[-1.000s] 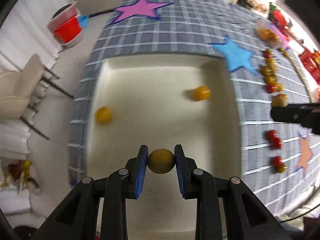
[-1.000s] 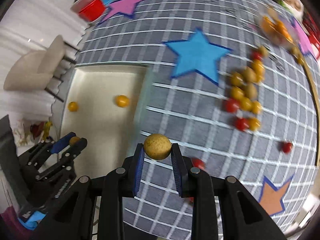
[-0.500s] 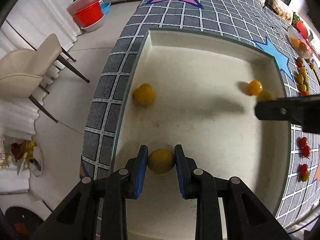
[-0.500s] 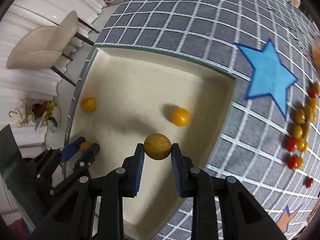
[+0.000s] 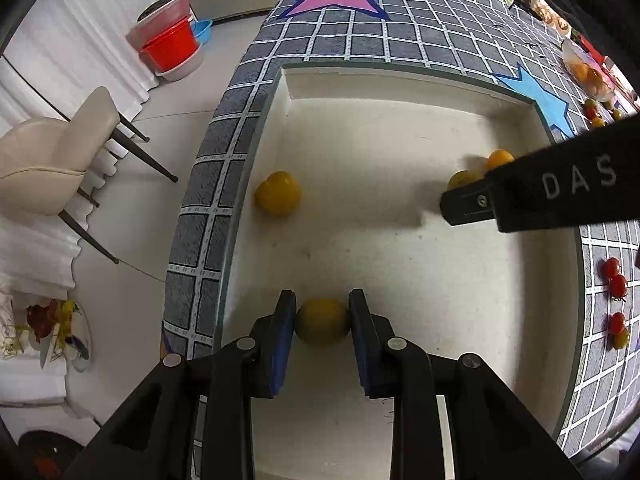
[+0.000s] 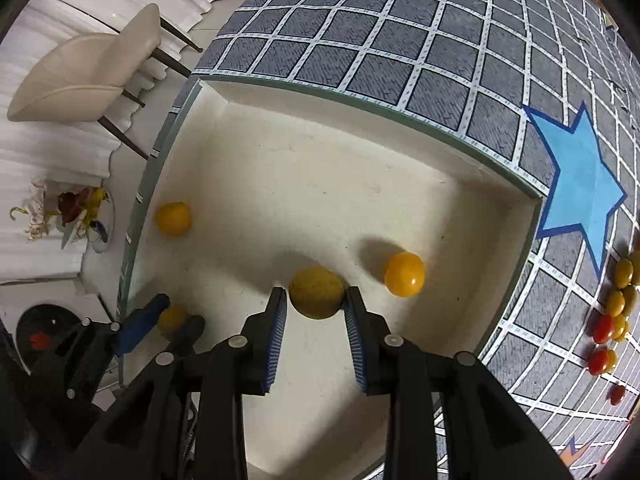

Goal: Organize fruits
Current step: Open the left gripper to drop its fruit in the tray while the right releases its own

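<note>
Over the cream tray (image 6: 248,96) sunk into the checked tablecloth (image 6: 460,52), both grippers point down with fruit at their tips: the left gripper (image 5: 322,322) is clamped on a dull yellow fruit (image 5: 322,321) near the tray's near-left corner, and the right gripper (image 6: 316,304) has just been widening its jaws, with a small gap showing at each pad, so the speckled yellow fruit (image 6: 316,292) between them looks released or nearly so, close above the tray floor. Two yellow fruits already lie in the tray, one against its left wall (image 6: 173,219) and a glossy orange-yellow one (image 6: 404,274) just right of the speckled one. By my judgement the sorting is underway but far from finished: these two drops remain, and a cluster of yellow and red fruits (image 6: 612,312) waits on the cloth to the right of the tray. Only the right wrist view shows the gaps at the right pads; the left wrist view sees that gripper only as a black body (image 5: 540,188) hiding part of the two fruits by the tray's right wall. Only the left wrist view shows the red tomatoes (image 5: 614,280) beside the tray's right rim
</note>
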Demonstrator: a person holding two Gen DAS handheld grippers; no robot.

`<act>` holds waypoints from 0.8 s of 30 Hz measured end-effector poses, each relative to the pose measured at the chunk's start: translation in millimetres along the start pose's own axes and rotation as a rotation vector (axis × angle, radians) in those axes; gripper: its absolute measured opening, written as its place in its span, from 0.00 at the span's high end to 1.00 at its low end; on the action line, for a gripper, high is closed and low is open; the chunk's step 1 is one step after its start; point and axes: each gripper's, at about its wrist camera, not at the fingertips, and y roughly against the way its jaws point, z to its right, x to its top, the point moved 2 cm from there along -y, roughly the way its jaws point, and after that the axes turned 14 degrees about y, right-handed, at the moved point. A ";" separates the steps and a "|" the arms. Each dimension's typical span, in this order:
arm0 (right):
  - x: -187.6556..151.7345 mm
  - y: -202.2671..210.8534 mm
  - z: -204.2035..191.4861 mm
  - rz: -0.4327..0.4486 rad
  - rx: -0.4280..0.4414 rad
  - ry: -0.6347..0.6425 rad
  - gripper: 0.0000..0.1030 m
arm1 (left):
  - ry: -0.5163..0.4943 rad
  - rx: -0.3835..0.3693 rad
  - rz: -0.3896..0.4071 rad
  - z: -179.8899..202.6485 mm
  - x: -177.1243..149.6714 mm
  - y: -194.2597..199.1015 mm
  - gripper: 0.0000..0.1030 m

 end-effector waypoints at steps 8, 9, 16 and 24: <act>-2.5 22.9 9.2 0.062 0.069 -0.039 0.21 | -0.040 0.000 0.059 -0.7 -2.8 14.3 0.20; -2.7 27.4 11.0 0.073 0.075 -0.045 0.21 | -0.049 -0.003 0.054 0.6 -3.0 15.1 0.20; -21.1 69.3 36.2 0.156 0.042 -0.138 0.21 | -0.129 -0.017 0.057 24.2 -1.1 34.3 0.20; -94.5 110.7 117.0 0.167 -0.045 -0.307 0.21 | -0.228 -0.078 0.085 81.8 10.1 61.8 0.20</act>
